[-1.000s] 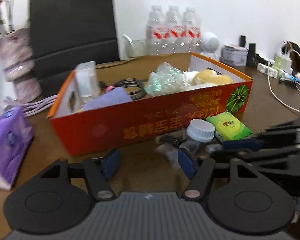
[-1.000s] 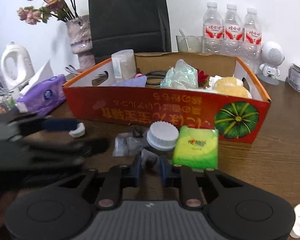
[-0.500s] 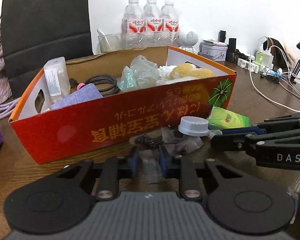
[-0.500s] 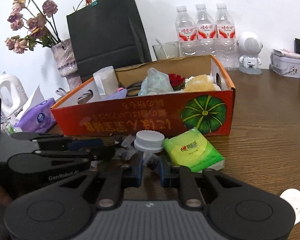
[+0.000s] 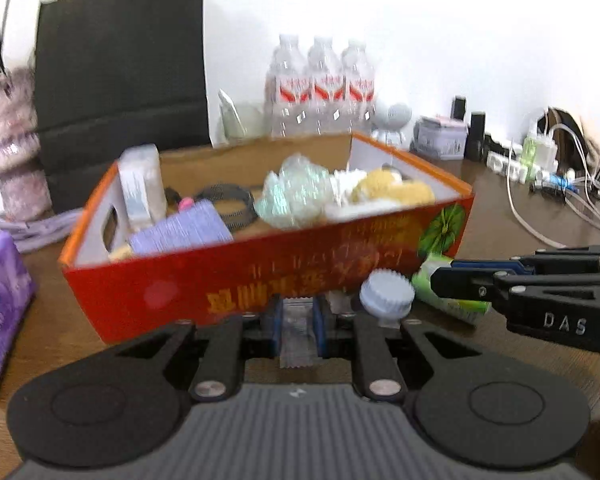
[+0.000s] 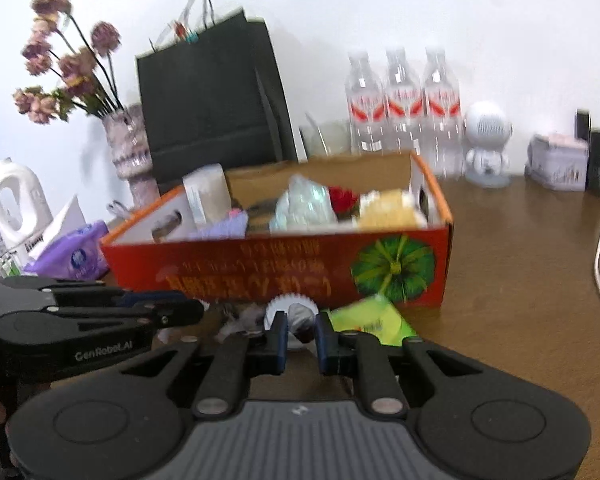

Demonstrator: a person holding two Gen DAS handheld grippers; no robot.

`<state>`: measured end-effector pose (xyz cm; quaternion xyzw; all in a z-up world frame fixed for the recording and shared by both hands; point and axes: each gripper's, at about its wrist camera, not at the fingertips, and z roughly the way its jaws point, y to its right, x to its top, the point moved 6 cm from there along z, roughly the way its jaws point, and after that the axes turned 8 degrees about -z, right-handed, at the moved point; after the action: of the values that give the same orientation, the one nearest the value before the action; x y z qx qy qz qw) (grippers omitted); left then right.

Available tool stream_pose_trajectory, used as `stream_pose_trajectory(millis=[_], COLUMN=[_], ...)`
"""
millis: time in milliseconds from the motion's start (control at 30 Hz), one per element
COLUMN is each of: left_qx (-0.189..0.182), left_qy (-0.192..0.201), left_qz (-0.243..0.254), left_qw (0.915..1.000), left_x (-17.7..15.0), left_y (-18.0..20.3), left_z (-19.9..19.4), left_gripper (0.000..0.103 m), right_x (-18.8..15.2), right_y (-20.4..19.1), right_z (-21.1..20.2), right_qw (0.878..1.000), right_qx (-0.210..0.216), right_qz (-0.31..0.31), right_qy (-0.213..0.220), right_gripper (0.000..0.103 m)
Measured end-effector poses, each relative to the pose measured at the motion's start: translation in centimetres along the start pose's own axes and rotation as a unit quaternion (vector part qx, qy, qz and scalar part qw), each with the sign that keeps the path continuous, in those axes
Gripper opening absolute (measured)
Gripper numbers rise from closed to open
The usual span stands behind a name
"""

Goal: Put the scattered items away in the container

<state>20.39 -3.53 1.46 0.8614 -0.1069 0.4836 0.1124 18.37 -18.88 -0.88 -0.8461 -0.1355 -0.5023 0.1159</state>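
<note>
While the left tool (image 5: 297,320) pinches a clear wrapper (image 5: 296,340) and the right tool (image 6: 301,334) grips a crumpled packet (image 6: 300,320), we lift both clear over the box (image 5: 260,280) wall.

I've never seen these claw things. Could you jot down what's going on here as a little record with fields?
Container: orange cardboard box, partly filled
Left claw: closed on a clear plastic packet in front of the box
Right claw: fingers close together just behind a white ridged cap; grip unclear
Loose by the box: the cap, a green tissue pack
Surface: brown wooden table
</note>
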Motion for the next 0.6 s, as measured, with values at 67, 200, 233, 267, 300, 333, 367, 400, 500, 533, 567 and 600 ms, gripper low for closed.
stream_pose_trajectory(millis=[67, 200, 233, 267, 300, 333, 367, 400, 500, 533, 567, 600], left_qx=[0.005, 0.003, 0.004, 0.007, 0.009, 0.009, 0.006, 0.002, -0.006, -0.007, -0.006, -0.004], left_qy=[0.026, 0.057, 0.057, 0.057, 0.059, 0.062, 0.066, 0.069, 0.072, 0.071, 0.069, 0.065], left_qz=[0.0, -0.018, -0.019, -0.017, -0.012, -0.007, -0.003, 0.0, 0.01, 0.01, 0.006, 0.001], left_qw=[0.9996, 0.9982, 0.9982, 0.9982, 0.9981, 0.998, 0.9978, 0.9976, 0.9974, 0.9974, 0.9976, 0.9979], left_x=[0.9, 1.2, 1.0, 0.8, 0.6, 0.4, 0.3, 0.3, 0.3, 0.3, 0.3, 0.2], left_y=[0.1, 0.2, 0.3, 0.6, 0.8, 1.2, 1.6, 1.9, 2.5, 2.5, 2.3, 2.1], left_z=[-1.6, -4.3, -4.6, -4.9, -5.2, -5.5, -5.8, -6.0, -5.9, -5.8, -5.7, -5.5], left_gripper=[0.016, 0.016, 0.016, 0.016, 0.016, 0.016, 0.016, 0.017, 0.017, 0.017, 0.017, 0.017], right_x=[0.4, 0.7, 0.7, 0.7, 0.7, 0.6, 0.6, 0.5, 0.5, 0.4, 0.4, 0.4], right_y=[-0.5, -1.8, -2.2, -2.5, -2.9, -3.3, -3.7, -3.9, -4.0, -4.0, -3.9, -3.8], right_z=[-0.5, -0.9, -1.1, -1.4, -1.8, -2.4, -2.9, -3.4, -4.3, -4.4, -4.5, -4.5], right_qw=[1.0, 0.999, 0.998, 0.998, 0.997, 0.997, 0.996, 0.996, 0.995, 0.995, 0.994, 0.994], right_qx=[-0.002, 0.005, 0.01, 0.015, 0.019, 0.023, 0.026, 0.029, 0.033, 0.032, 0.032, 0.032], right_qz=[-0.012, -0.033, -0.036, -0.036, -0.036, -0.036, -0.037, -0.039, -0.036, -0.035, -0.032, -0.03], right_qy=[0.017, 0.041, 0.046, 0.052, 0.059, 0.066, 0.075, 0.081, 0.092, 0.093, 0.094, 0.095], right_gripper=[0.013, 0.013, 0.013, 0.013, 0.013, 0.013, 0.013, 0.013, 0.013, 0.013, 0.013, 0.013])
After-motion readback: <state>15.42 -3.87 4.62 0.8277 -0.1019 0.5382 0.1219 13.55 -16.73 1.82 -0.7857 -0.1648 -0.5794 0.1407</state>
